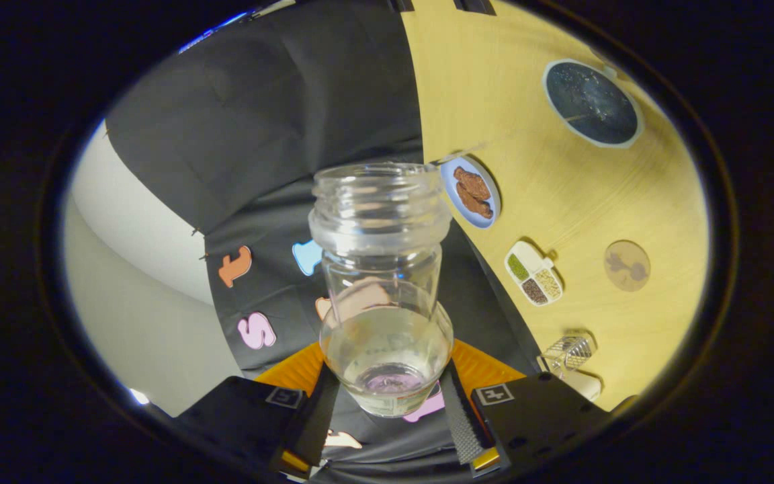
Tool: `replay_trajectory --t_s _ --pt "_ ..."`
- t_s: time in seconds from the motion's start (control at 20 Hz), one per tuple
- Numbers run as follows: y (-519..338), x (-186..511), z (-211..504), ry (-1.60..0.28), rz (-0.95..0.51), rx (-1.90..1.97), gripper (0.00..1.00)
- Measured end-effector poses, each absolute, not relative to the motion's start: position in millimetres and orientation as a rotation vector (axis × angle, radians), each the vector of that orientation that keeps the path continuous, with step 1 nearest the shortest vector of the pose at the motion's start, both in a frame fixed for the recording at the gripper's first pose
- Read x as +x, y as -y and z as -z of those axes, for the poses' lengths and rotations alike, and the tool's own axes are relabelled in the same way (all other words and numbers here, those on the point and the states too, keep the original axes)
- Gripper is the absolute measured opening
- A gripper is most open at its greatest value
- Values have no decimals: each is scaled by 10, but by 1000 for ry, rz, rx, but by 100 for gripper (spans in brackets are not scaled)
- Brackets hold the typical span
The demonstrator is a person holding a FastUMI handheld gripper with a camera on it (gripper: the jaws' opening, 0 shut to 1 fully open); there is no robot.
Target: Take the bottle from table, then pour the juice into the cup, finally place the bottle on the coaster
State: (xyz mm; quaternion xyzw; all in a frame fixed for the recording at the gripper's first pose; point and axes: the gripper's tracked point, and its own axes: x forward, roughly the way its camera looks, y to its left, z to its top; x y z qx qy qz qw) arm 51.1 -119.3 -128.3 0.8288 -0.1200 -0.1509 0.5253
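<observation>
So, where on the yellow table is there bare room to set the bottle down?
The jaws grip the bottle. Bare table lies between the dark round plate and the wall, and between that plate and the coaster. It is crowded along the near edge: blue dish, divided tray, wire basket.

no readable text, bottle (384, 289) label strip at its base too blurred to read, square marker patterns on the fingers (291, 398), no characters legible
</observation>
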Motion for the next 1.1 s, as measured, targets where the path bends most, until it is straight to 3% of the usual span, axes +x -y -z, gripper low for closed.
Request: replay_trajectory --t_s 0.25,0.5,1.1 --pt "1158 504 1398 232 395 1908 100" --pt "1032 454 1599 28 448 1561 100" --pt "927 561 1932 -196 423 1059 100"
